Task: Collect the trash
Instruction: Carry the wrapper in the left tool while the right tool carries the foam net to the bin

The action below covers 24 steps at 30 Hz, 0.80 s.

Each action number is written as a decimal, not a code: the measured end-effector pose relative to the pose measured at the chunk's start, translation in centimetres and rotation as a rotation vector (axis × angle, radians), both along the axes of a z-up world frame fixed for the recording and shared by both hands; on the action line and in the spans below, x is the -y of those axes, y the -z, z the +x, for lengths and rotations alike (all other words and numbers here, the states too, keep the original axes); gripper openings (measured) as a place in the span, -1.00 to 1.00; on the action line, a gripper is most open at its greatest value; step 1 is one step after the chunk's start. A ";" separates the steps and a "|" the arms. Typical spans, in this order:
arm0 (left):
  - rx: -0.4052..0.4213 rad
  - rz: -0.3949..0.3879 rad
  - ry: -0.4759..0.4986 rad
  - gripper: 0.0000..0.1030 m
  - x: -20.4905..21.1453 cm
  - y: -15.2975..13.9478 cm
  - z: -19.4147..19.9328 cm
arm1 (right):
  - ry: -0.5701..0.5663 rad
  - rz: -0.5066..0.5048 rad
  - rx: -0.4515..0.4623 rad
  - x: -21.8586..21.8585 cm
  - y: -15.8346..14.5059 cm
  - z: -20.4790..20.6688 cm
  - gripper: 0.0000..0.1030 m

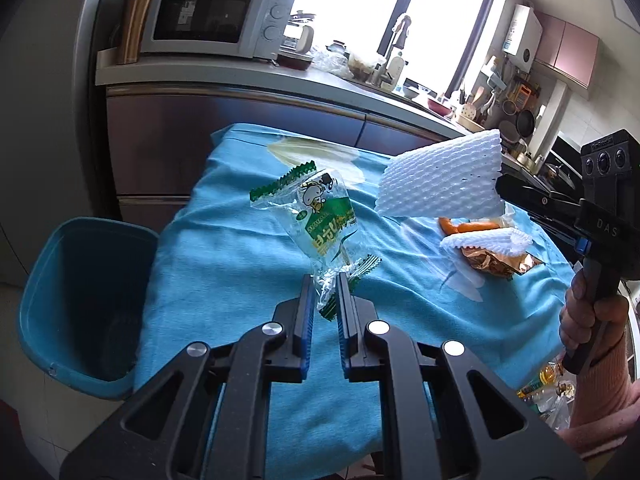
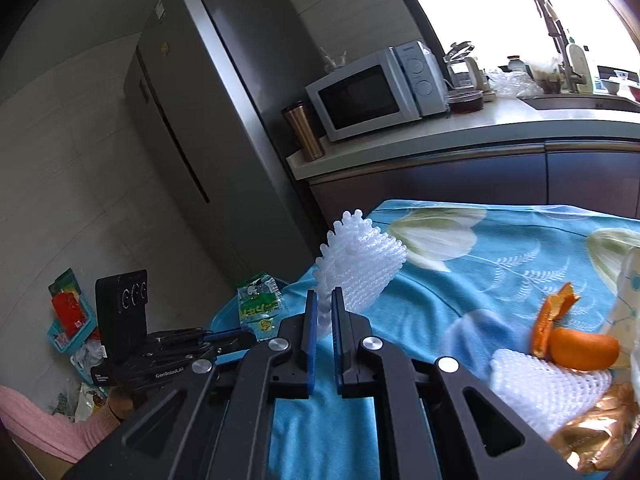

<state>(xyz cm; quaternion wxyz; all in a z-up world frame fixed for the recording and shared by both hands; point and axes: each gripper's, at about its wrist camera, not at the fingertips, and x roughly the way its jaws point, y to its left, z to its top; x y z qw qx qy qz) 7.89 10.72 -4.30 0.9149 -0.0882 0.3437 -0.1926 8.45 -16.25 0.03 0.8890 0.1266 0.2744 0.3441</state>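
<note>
My left gripper (image 1: 324, 280) is shut on a clear and green snack wrapper (image 1: 316, 216) and holds it above the blue cloth. It also shows in the right wrist view (image 2: 261, 306), over the teal bin (image 2: 224, 316). My right gripper (image 2: 324, 294) is shut on a white foam net (image 2: 360, 264), held above the table's left edge; the net also shows in the left wrist view (image 1: 444, 178). The teal bin (image 1: 80, 304) stands open on the floor left of the table.
On the blue flowered cloth (image 1: 248, 280) lie another foam net (image 2: 548, 388), orange peel (image 2: 576, 340) and a gold wrapper (image 2: 600, 440). A fridge (image 2: 224, 128) and a counter with a microwave (image 2: 376, 92) stand behind. Litter lies on the floor (image 2: 72, 320).
</note>
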 end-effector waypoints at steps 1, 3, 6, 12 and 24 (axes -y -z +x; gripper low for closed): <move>0.003 0.001 -0.014 -0.78 -0.7 -0.1 -0.2 | -0.019 0.004 0.000 -0.8 -0.1 0.1 -0.88; 0.009 0.001 -0.045 -0.78 -2.1 -0.4 -0.5 | -0.060 0.010 -0.003 -2.6 -0.1 0.4 -0.88; 0.013 0.001 -0.096 -0.78 -4.4 -0.6 -0.9 | -0.125 0.018 -0.008 -5.2 -0.1 1.0 -0.88; 0.012 0.012 -0.209 -0.78 -9.4 -0.6 -1.6 | -0.242 0.024 -0.019 -10.6 -0.2 2.4 -0.88; -0.074 0.044 -0.363 -0.78 -16.5 2.5 -0.8 | -0.374 0.005 -0.103 -18.8 1.6 5.0 -0.88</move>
